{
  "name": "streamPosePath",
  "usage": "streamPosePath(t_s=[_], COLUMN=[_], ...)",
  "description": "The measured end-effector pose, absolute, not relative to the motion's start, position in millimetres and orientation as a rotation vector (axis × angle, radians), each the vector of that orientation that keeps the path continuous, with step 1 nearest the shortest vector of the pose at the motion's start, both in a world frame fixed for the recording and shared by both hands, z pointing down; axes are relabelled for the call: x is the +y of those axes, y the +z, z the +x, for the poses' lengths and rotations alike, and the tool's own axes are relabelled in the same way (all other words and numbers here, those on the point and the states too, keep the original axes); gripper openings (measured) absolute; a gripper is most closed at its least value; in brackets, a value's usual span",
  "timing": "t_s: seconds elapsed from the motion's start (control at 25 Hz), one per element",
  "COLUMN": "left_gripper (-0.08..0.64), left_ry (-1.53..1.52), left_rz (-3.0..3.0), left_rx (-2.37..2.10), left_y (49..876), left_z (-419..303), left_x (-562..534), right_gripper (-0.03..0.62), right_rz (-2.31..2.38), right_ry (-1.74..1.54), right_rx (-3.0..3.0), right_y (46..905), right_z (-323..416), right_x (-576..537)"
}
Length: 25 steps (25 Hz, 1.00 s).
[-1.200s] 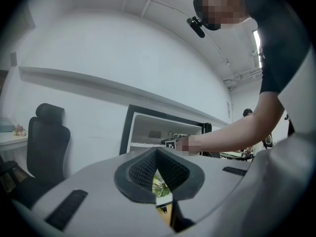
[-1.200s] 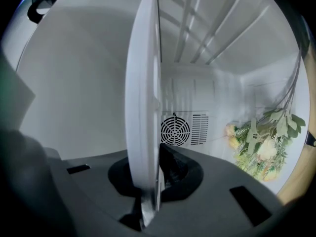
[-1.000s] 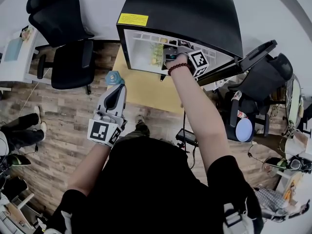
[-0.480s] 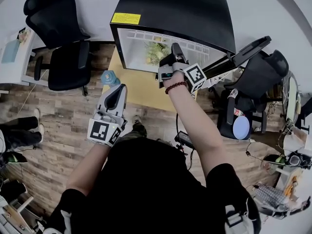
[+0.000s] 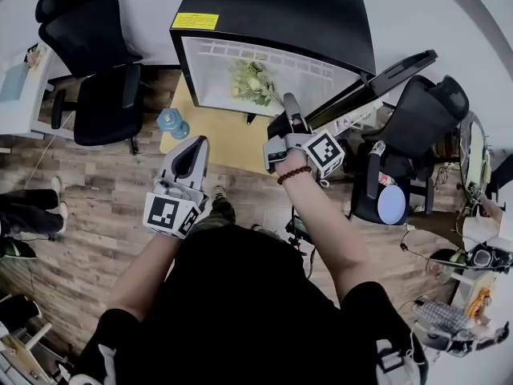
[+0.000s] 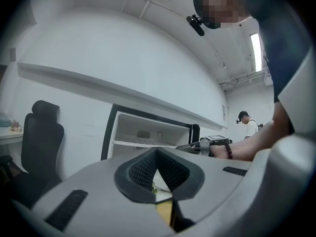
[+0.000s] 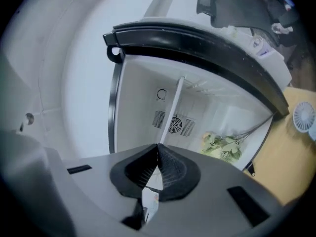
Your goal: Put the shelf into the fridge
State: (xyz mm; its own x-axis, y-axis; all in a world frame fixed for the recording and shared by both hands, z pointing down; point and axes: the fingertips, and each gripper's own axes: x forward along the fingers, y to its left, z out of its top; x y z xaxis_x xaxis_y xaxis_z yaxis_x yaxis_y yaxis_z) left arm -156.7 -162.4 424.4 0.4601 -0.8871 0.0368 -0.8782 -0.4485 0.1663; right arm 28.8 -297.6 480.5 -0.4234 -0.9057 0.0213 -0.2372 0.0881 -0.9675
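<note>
The fridge (image 5: pixel 276 10) stands open at 12 o'clock in the head view, its door (image 5: pixel 377 79) swung out toward 2 o'clock. The yellow label (image 5: pixel 195 21) on its black top is too small to read. Inside, the right gripper view catches the shelf (image 7: pixel 173 107) as a thin white edge across the cavity. Its far end is cut off behind the jaws, and a leafy bunch (image 7: pixel 222 146) lies at 4 o'clock of it.

The right hand-held gripper (image 5: pixel 290 101) hangs just outside the opening, its jaws pressed together at the tip and pinching nothing. A pale slip shows low in the gap, but what it is cannot be made out. The left hand-held gripper (image 5: pixel 192 144) sits at 8 o'clock, well apart from the fridge, jaws likewise closed on nothing.

There is open wood floor (image 5: pixel 96 207) around it. An office chair (image 5: pixel 88 54) crowds 10 o'clock.
</note>
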Motion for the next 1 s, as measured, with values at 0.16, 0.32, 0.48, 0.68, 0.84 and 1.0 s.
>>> streamPosePath(t_s=[0.16,0.32,0.48,0.68,0.84,1.0], left_gripper=[0.018,0.018,0.018,0.018,0.018,0.018], left_ry=[-0.089,-0.100,-0.115,-0.142,-0.150,-0.159], left_rz=[2.552,2.561,2.567,2.582,2.583,2.581], left_rx=[-1.560,-1.571,-1.586,-1.610,-1.634,-1.658], left_y=[420.2,415.1,408.0,394.8,389.5,384.5], left_z=[-147.4,-136.4,-125.9,-109.1,-97.2,-85.7], left_x=[-156.8,-151.0,-145.2,-134.2,-121.5,-109.6], right_gripper=[0.017,0.017,0.017,0.017,0.017,0.017], right_rz=[-1.219,-1.298,-1.376,-1.385,-1.405,-1.398], right_ry=[-1.203,-0.897,-0.526,-0.146,-0.004,0.071], right_rx=[1.945,2.251,2.534,2.733,2.836,2.893], right_y=[464.7,435.3,405.7,377.3,369.3,369.7], right_z=[47.4,64.9,73.7,84.1,92.0,97.5], right_x=[-275.6,-251.1,-220.7,-182.8,-161.7,-142.1])
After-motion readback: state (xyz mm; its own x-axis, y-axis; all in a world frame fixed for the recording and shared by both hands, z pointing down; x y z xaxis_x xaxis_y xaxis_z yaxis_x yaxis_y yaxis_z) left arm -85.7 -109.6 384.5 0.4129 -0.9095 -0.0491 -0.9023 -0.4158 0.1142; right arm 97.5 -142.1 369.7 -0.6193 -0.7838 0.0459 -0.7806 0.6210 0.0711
